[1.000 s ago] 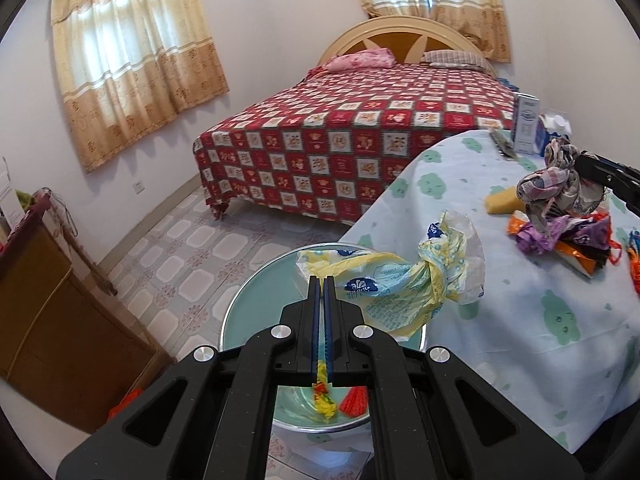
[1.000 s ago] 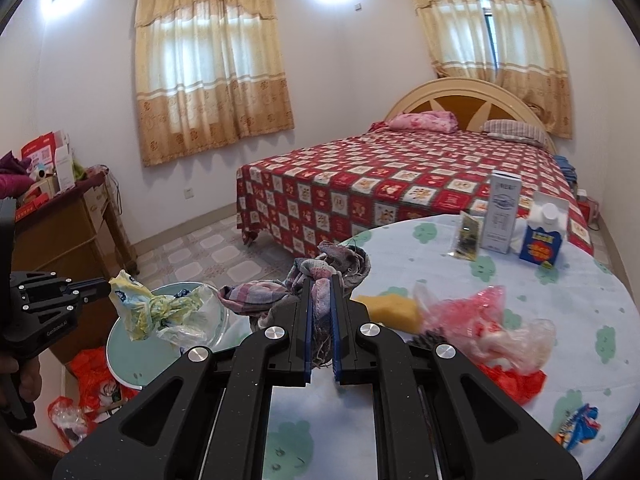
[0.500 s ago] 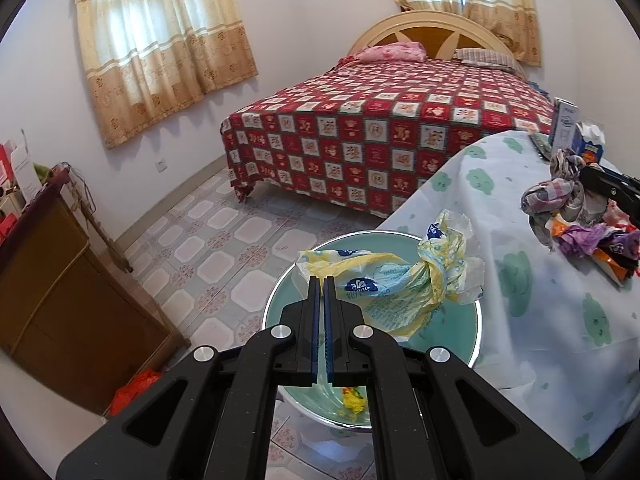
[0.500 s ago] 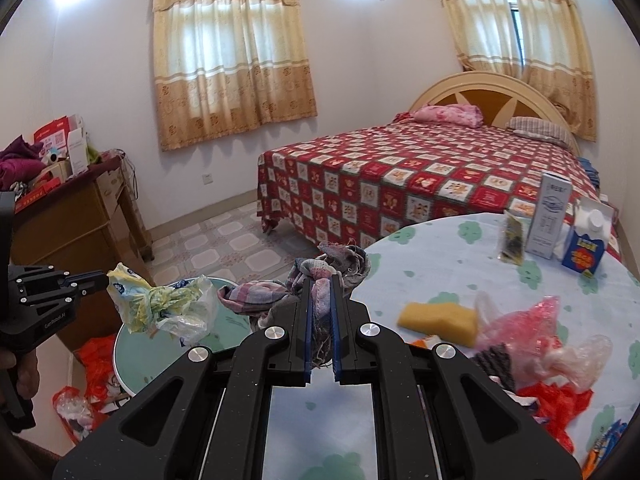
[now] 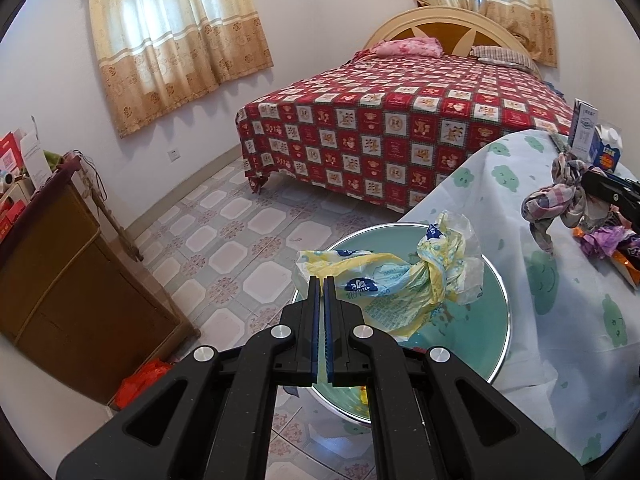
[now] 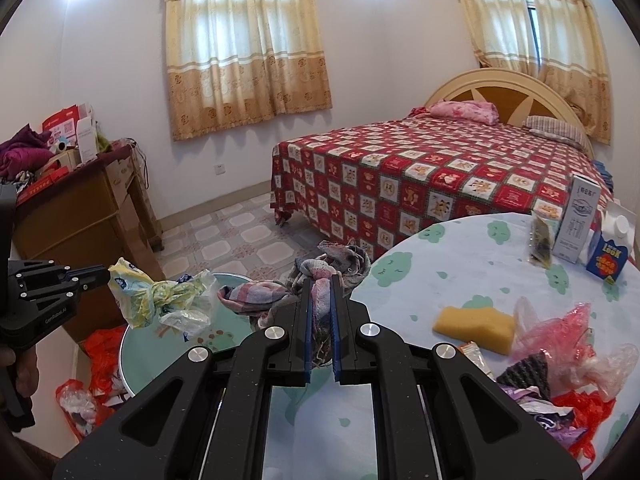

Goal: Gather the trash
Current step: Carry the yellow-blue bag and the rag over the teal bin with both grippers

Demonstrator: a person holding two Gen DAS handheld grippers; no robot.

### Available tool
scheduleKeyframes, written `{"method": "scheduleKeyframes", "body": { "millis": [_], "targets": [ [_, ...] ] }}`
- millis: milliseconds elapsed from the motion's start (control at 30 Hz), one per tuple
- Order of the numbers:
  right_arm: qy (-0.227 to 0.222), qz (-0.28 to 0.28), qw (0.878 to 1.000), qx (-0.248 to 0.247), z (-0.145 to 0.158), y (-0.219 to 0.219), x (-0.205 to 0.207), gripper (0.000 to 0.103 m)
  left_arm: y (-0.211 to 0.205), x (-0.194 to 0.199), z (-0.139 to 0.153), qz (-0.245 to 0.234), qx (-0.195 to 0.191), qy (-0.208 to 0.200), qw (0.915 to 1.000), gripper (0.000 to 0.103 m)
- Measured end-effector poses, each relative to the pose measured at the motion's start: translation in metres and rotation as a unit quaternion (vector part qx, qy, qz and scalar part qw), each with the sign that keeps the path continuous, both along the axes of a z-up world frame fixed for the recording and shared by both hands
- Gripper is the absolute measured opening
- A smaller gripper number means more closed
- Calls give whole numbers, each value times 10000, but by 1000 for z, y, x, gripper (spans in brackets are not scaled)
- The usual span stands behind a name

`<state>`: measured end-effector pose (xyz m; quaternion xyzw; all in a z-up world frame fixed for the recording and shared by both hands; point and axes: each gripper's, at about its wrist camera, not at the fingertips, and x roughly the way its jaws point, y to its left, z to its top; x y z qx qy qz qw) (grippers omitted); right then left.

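- The left gripper (image 5: 319, 292) is clamped on a knotted wrapper (image 5: 394, 280), which hangs directly over the basin (image 5: 496, 344); its long axis runs away from the fingers.
- The right gripper (image 6: 320, 292) pinches a plaid rag (image 6: 316, 280), beside the basin, over the table (image 6: 460, 264) edge.
- The left is nearer to dropping its load.

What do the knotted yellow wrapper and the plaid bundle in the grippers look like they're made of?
Knotted yellow wrapper: thin plastic film, by its glossy crinkles, printing and translucent edges.
Plaid bundle: woven fabric, probably cotton, matte with soft folds and frayed threads. The exact fibre can't be told.
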<state>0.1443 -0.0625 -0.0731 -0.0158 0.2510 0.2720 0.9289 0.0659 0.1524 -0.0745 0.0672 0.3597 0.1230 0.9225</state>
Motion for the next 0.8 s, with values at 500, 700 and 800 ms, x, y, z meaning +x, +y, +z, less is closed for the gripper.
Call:
{"method": "scheduleKeyframes", "body": {
  "millis": [500,700,800],
  "targets": [
    [49,193,9998,-65,-5,19,8,8,16,0,-3,220,45,36,9997,2],
    [68,272,9996,-98,-7,26,9,8,22,0,-3,323,84,27,9994,2],
    [82,327,9993,-127,-8,29,10,8,23,0,-4,379,147,52,9992,2]
  ]
}}
